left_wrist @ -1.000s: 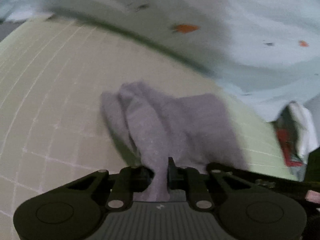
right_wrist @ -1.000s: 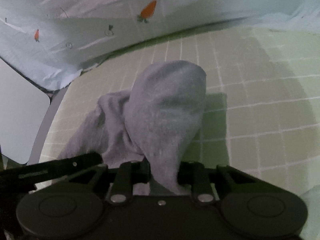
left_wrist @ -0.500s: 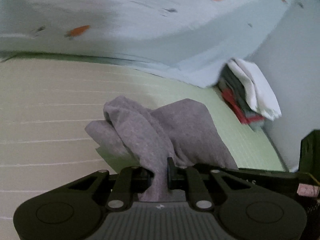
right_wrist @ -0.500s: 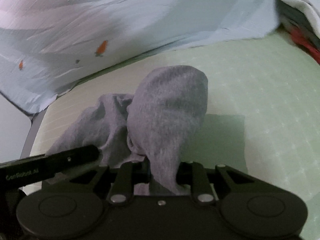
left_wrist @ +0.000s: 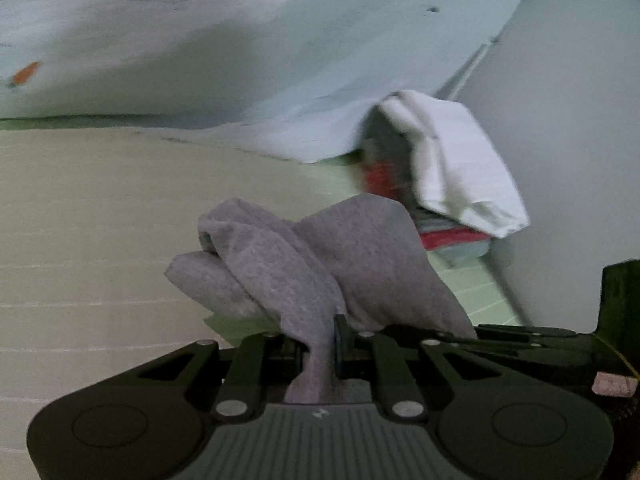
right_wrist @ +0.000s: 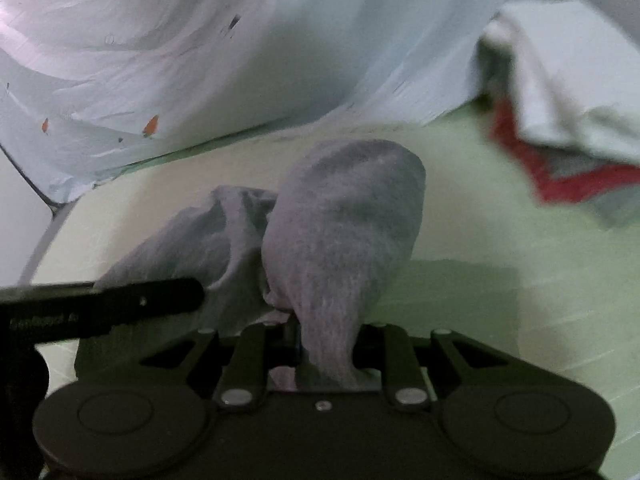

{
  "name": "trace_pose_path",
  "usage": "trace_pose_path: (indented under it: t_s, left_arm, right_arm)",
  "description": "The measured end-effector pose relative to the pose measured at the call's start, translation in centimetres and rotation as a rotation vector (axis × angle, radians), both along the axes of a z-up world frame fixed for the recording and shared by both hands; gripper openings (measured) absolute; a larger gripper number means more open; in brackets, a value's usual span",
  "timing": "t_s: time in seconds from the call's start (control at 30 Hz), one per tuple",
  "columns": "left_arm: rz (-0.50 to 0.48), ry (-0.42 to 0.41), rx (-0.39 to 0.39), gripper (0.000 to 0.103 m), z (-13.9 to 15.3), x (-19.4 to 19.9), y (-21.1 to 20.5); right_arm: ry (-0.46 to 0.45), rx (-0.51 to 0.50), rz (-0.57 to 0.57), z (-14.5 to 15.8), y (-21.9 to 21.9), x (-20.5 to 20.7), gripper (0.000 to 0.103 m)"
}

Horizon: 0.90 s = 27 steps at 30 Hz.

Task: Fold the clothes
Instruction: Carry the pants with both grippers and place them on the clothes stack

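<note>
A: Where is the grey cloth [left_wrist: 320, 256] relative to the green mat [left_wrist: 80, 208]?

B: It is bunched above the mat, held between 2 grippers. The left gripper [left_wrist: 318, 350] has its jaws clenched on 1 fold of the cloth. The right gripper [right_wrist: 328, 348] has its jaws clenched on another fold [right_wrist: 344, 232].

A: What else lies on the mat?

B: A stack of folded clothes [right_wrist: 560, 128], white on top and red beneath, sits at the mat's far corner. A pale blue sheet [right_wrist: 240, 60] with orange marks runs along the mat's far edge.
</note>
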<state>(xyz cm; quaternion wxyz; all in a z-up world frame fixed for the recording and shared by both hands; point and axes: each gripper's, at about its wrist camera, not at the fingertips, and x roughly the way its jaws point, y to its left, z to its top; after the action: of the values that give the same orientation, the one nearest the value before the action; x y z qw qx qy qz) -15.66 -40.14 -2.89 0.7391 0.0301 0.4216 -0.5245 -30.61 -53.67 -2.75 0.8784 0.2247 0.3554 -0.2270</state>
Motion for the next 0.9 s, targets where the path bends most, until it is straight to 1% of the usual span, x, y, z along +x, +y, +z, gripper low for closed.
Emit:
trace_pose_path:
  t_s: [0.07, 0.17, 0.27, 0.37, 0.43, 0.5, 0.6, 0.63, 0.67, 0.7, 0.73, 0.77, 0.8, 0.83, 0.87, 0.9]
  left_arm:
    - [-0.037, -0.009, -0.025, 0.015, 0.9, -2.1, -2.8]
    - [-0.104, -0.061, -0.076, 0.015, 3.0, -4.8, -6.9]
    - [-0.155, -0.087, -0.151, 0.015, 5.6, -6.1, -11.0]
    - [-0.199, -0.114, -0.253, 0.015, 8.7, -6.4, -15.0]
    - [-0.223, -0.129, -0.32, 0.015, 10.7, -6.1, -18.1]
    - [-0.239, -0.143, -0.372, 0.015, 12.1, -5.3, -21.4]
    - [-0.211, -0.129, -0.297, 0.018, 9.5, -3.5, -25.5]
    - [-0.2, -0.123, -0.268, 0.022, 8.5, -2.9, -26.8]
    - [-0.19, -0.117, -0.24, 0.022, 7.6, -2.3, -28.2]
    - [-0.179, -0.111, -0.211, 0.026, 6.6, -1.7, -29.5]
    - [-0.168, -0.105, -0.182, 0.036, 5.6, -1.1, -30.8]
    - [-0.158, -0.1, -0.153, 0.044, 4.6, -0.5, -32.2]
    - [-0.147, -0.094, -0.125, 0.063, 3.6, 0.1, -33.5]
    - [-0.137, -0.088, -0.096, 0.068, 2.6, 0.7, -34.8]
    - [-0.126, -0.082, -0.067, 0.07, 1.7, 1.3, -36.2]
    - [-0.115, -0.076, -0.039, 0.076, 0.7, 1.9, -37.5]
  right_arm:
    - [-0.009, -0.028, -0.01, 1.6, -2.2, -2.6, 0.02]
    - [-0.037, -0.08, -0.017, 4.4, -5.8, -5.8, 0.02]
    - [-0.084, -0.134, -0.036, 7.5, -9.6, -7.8, 0.02]
    - [-0.148, -0.217, -0.053, 11.1, -13.3, -9.6, 0.02]
    - [-0.185, -0.268, -0.064, 13.3, -16.2, -10.1, 0.02]
    - [-0.226, -0.304, -0.079, 15.2, -19.7, -10.3, 0.02]
    - [-0.281, -0.342, -0.106, 16.5, -25.4, -9.6, 0.025]
    - [-0.293, -0.345, -0.115, 16.5, -27.3, -9.3, 0.028]
    - [-0.301, -0.338, -0.129, 16.0, -29.4, -8.8, 0.03]
    - [-0.301, -0.319, -0.15, 15.1, -31.6, -8.1, 0.034]
    - [-0.291, -0.294, -0.177, 13.9, -33.5, -7.5, 0.037]
    - [-0.264, -0.263, -0.217, 12.2, -35.4, -6.8, 0.038]
    - [-0.223, -0.226, -0.267, 10.1, -37.2, -6.0, 0.041]
    - [-0.181, -0.189, -0.317, 8.1, -38.9, -5.3, 0.048]
    - [-0.153, -0.151, -0.363, 6.2, -40.0, -4.8, 0.054]
    - [-0.163, -0.116, -0.392, 4.9, -40.7, -4.8, 0.055]
